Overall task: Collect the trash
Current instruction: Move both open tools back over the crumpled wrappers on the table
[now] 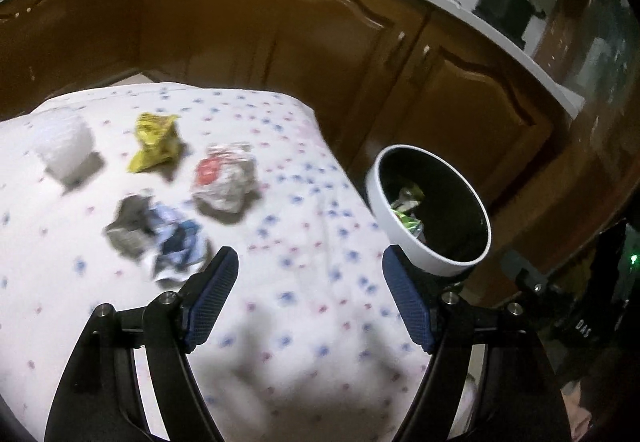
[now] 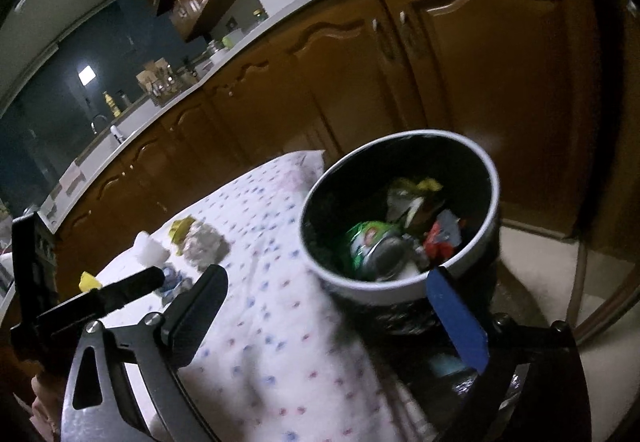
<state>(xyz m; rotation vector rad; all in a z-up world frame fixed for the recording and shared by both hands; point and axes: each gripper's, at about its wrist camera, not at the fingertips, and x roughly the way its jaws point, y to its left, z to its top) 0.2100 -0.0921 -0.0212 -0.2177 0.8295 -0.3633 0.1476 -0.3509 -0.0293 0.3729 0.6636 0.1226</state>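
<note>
— What are the left jaws doing?

— The left gripper [image 1: 310,298] has its jaws well apart with nothing between them, only the spotted cloth [image 1: 304,342] of the counter below. It tilts down toward the cloth.

— And the right?

— The right gripper [image 2: 336,314] has its jaws spread very wide, also empty. It points down at the bin [image 2: 400,210], whose white rim sits at about 1 o'clock from the jaws, just off the counter's edge.

— Where's the trash?

— Some is already in the bin: a green can [image 2: 374,246], a red wrapper [image 2: 442,238] and a yellowish scrap [image 2: 416,190]. The rest lies on the cloth. Seen from the left gripper, a blue-grey wad [image 1: 160,238] is at 10 o'clock, just beside the left finger; a silver-red wad [image 1: 226,178] is at 11; a yellow wrapper [image 1: 156,142] is beyond it; and a white lump [image 1: 64,148] is farthest left. The bin there is at 2 o'clock.

— Anything touched?

— Neither pair of jaws touches any trash.
</note>
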